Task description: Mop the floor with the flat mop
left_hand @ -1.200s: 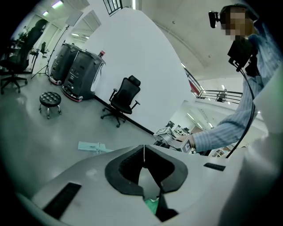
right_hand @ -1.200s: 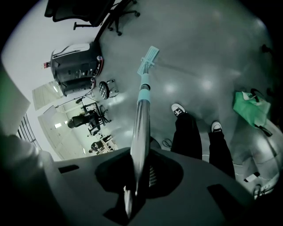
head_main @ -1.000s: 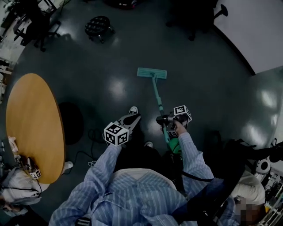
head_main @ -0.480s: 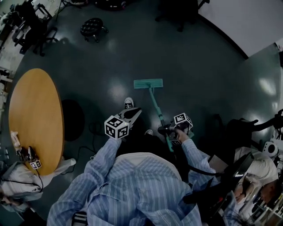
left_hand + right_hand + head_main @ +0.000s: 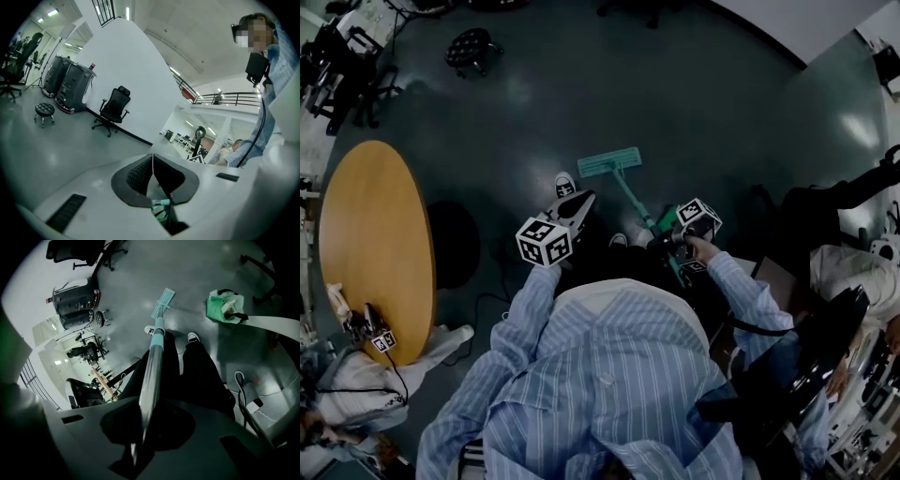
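Down on the floor (image 5: 722,112), just ahead of the person's shoes, the flat mop (image 5: 609,164) rests pad-down. The right gripper (image 5: 670,241) is clamped on its handle (image 5: 154,357); the left gripper (image 5: 575,204) hangs closed, empty. Best to hold the pad flat and push in steady, overlapping strokes.

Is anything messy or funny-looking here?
Nothing is spilled or broken. One odd thing: only the right gripper holds the mop handle. The left gripper is shut on nothing, off to the side. The mop head lies flat on the floor, close to a shoe.
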Motion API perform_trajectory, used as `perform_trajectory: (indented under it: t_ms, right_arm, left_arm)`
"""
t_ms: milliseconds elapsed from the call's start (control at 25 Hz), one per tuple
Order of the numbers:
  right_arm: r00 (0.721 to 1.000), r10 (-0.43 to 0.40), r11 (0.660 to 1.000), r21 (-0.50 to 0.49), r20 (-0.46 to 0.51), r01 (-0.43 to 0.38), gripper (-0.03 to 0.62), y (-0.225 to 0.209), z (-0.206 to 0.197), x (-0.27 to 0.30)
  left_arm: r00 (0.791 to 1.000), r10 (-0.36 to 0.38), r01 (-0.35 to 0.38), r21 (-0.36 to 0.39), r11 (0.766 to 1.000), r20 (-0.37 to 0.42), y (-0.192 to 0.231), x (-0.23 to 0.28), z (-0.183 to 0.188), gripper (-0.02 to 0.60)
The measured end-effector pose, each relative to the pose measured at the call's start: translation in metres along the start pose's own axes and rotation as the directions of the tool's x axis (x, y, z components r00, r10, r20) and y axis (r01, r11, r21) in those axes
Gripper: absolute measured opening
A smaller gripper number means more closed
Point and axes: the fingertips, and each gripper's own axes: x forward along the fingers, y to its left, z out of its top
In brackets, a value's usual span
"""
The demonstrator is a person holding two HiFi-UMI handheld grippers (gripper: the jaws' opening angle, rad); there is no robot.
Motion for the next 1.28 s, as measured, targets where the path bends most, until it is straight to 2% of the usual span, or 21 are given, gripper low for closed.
perform_trajectory:
  t_ms: [160,480,960,1280]
  right_arm:
    - [1.0,0.017,1.0,0.017,0.005,-0.017,0.058,-0.005,-0.01,0.002]
    - [1.0,-0.012,1.0,-0.009,0.001,0.012,0.058,-0.006,-0.01,0.006]
    - [1.0,-0.026,1.0,-0.008,0.002,0.026,0.058,-0.005,-0.01,0.005]
    - [1.0,-0.008,1.0,0.003,0.001,0.008,0.058,-0.007,-0.006,-0.001]
  left_arm:
    - [1.0,0.008,-0.008,0.009,1.0,0.012,-0.006,-0.01,-0.008,0.009]
    - [0.997,0.034,-0.034,0.0,0.999,0.062,-0.004,-0.023,-0.005,0.009]
    - [0.999,0.009,-0.009,0.001,1.0,0.039,-0.005,-0.014,-0.004,0.009]
    - [0.999,0.013,-0.013,-0.006,1.0,0.034,-0.005,-0.006,-0.004,0.009]
